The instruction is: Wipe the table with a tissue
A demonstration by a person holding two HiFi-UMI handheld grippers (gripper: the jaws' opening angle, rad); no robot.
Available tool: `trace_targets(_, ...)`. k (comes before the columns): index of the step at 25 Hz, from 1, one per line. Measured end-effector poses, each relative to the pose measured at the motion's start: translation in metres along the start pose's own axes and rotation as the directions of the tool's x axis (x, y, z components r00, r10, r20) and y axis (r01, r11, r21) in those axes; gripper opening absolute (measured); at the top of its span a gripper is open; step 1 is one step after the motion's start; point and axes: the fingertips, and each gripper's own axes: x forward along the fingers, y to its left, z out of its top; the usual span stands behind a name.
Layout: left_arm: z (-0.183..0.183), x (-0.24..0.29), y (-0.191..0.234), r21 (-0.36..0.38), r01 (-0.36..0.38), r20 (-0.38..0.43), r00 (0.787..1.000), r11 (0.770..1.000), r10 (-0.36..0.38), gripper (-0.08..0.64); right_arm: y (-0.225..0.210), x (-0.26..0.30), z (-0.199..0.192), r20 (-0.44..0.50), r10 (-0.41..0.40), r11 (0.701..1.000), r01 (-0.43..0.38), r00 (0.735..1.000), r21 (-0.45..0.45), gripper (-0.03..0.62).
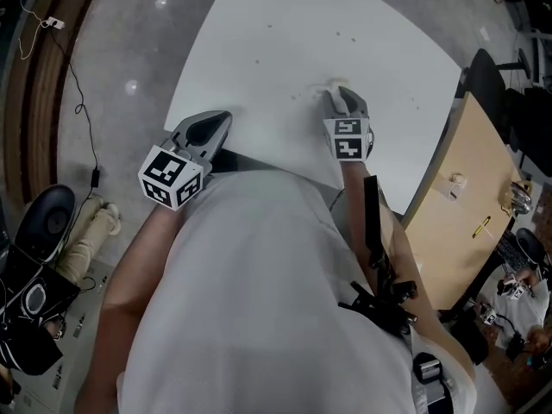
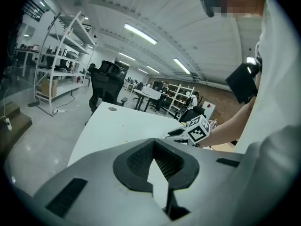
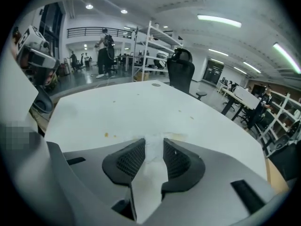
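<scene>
Table (image 1: pixel 285 50): white, with a rounded far edge. We note its top is bare apart from a few marks.
Left gripper (image 2: pixel 153 142): at the near left edge of the table, well apart from the other gripper. We see the jaw tips meeting with nothing between them, only the white top showing through the gap behind.
Right gripper (image 3: pixel 153 142): over the near middle of the table, tilted down. We read its jaws as clamped on the tissue.
Tissue (image 3: pixel 151 168): white, pinched between the right pads, with its front end on the table top.
Spots (image 3: pixel 107 135): small and brownish, left of the tissue. We also see a yellowish smear just beside the tissue's tip.
</scene>
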Motion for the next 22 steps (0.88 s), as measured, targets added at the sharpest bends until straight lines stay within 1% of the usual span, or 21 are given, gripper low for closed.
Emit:
trace_targets(2,0.004,-0.005,0.008,0.008,0.006,0.003,1.000,1.000,-0.006,0.005,-0.006,0.008,0.001,-0.028,-0.053,0.999,0.052,0.998,-0.011,0.117)
trace_targets(6,0.010,-0.013,0.023,0.026,0.025,-0.002,1.000,0.999,-0.025,0.005,0.001,0.017,0.003,-0.081,-0.120,0.992,0.116,0.989,-0.048,0.117)
trace_targets(8,0.010,-0.016,0.030,0.033,0.039,-0.007,0.999,0.999,-0.039,0.005,0.013,0.017,0.006,-0.086,-0.127,0.990,0.121,0.988,-0.075,0.117)
trace_targets(11,0.007,-0.021,0.037,0.037,0.063,-0.013,0.998,0.997,-0.063,0.005,0.046,0.016,0.011,-0.080,-0.089,0.986,0.076,0.993,-0.149,0.115)
trace_targets(15,0.005,-0.024,0.040,0.042,0.104,-0.022,0.994,0.994,-0.103,0.005,0.098,0.007,0.014,-0.082,-0.013,0.966,-0.009,0.997,-0.257,0.115)
trace_targets(19,0.006,-0.024,0.043,0.051,0.144,-0.037,0.989,0.988,-0.142,0.005,0.135,-0.006,0.009,-0.084,0.078,0.949,-0.100,0.993,-0.300,0.116)
trace_targets(20,0.006,-0.023,0.044,0.053,0.154,-0.040,0.988,0.987,-0.152,0.005,0.140,-0.010,0.006,-0.087,0.106,0.937,-0.129,0.991,-0.326,0.116)
trace_targets(22,0.008,-0.019,0.047,0.060,0.178,-0.046,0.983,0.982,-0.176,0.005,0.145,-0.016,-0.003,-0.100,0.148,0.895,-0.176,0.984,-0.410,0.117)
